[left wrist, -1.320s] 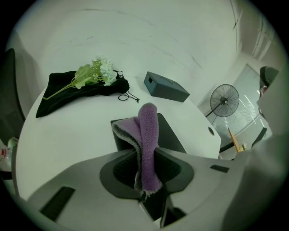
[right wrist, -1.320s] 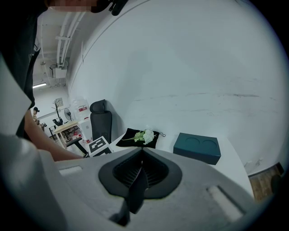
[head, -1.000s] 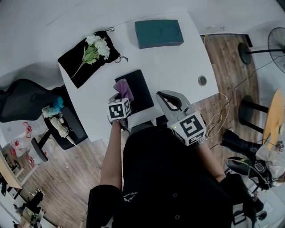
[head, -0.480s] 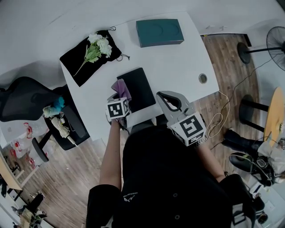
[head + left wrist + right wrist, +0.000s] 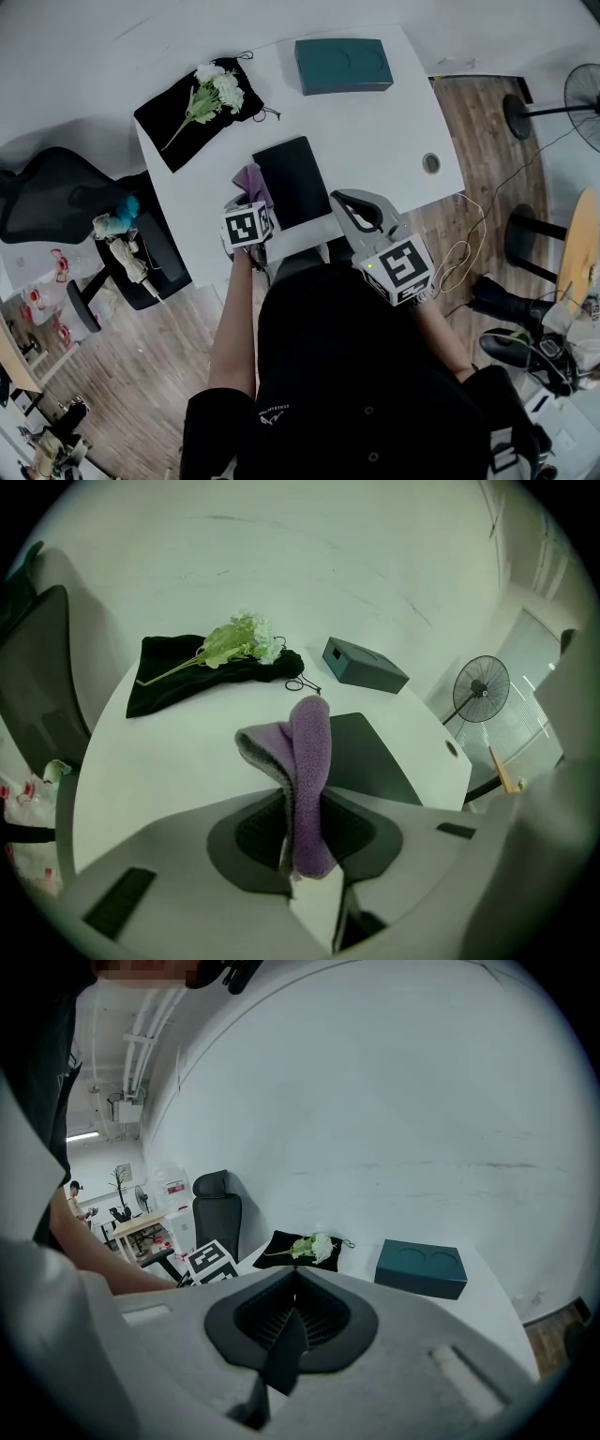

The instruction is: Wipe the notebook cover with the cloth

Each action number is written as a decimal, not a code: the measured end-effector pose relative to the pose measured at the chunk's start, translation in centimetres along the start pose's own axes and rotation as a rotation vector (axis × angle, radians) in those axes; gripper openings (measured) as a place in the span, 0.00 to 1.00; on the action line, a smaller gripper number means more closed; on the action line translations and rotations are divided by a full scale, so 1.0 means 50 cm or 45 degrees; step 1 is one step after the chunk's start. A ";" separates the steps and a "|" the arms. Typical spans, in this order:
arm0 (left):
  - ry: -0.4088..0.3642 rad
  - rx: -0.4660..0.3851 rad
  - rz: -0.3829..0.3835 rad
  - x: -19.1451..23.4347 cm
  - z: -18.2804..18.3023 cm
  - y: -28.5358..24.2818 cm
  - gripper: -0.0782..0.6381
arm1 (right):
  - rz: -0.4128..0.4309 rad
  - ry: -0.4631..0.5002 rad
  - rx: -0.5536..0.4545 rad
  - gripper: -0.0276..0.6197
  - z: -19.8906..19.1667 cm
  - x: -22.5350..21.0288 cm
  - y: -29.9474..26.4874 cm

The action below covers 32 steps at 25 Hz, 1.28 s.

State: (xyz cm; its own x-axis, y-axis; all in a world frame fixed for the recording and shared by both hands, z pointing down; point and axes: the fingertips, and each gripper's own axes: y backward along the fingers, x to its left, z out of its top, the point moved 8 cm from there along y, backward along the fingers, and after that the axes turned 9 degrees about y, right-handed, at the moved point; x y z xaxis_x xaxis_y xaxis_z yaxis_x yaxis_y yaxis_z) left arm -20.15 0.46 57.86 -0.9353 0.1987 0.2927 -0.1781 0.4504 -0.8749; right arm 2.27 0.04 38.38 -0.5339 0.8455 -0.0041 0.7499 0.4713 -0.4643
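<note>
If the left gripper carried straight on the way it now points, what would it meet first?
Probably the near left edge of the flat black notebook, just behind the purple fleece cloth clamped in the left gripper; depth is unclear.

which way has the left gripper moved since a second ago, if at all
Yes. The left gripper and its cloth slid slightly left, from over the notebook to its left edge.
</note>
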 end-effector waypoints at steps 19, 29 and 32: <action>0.039 0.021 -0.160 -0.108 -0.041 0.036 0.23 | 0.037 -0.005 -0.037 0.05 -0.017 -0.026 0.039; 0.043 0.047 -0.152 -0.214 -0.056 0.004 0.23 | 0.104 -0.009 -0.029 0.05 -0.043 -0.104 0.083; 0.063 0.059 -0.151 -0.240 -0.064 -0.009 0.23 | 0.131 0.003 -0.031 0.05 -0.049 -0.130 0.091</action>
State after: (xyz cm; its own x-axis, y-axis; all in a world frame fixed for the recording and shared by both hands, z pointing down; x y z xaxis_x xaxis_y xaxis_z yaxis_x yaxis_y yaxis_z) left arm -7.88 0.66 55.99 -0.8908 0.1899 0.4128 -0.3014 0.4329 -0.8496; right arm 10.08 -2.70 38.45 -0.4531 0.8902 -0.0485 0.8099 0.3882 -0.4396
